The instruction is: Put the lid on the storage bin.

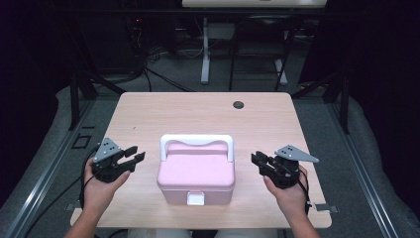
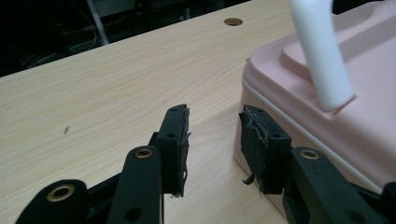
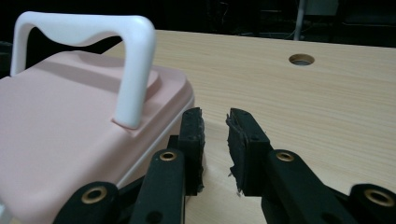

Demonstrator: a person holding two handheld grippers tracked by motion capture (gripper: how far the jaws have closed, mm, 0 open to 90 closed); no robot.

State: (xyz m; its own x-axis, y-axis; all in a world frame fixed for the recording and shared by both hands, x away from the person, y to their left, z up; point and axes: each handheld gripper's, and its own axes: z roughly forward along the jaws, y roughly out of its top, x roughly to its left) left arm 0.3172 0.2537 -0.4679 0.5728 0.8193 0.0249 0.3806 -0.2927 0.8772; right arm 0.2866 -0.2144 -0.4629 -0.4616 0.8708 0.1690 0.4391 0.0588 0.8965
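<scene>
Nothing is yet being handled: the closed pink box [image 1: 196, 173] is being flanked by the left gripper [image 1: 134, 153] and right gripper [image 1: 257, 159], both parted and empty.

A closed pink lunch box [image 1: 196, 177] with an upright white handle [image 1: 196, 141] and white front latch [image 1: 195, 199] sat on the table's near middle.

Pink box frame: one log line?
pink box lid shut, mid-table | left gripper open, beside box | right gripper open, beside box | no contact
</scene>
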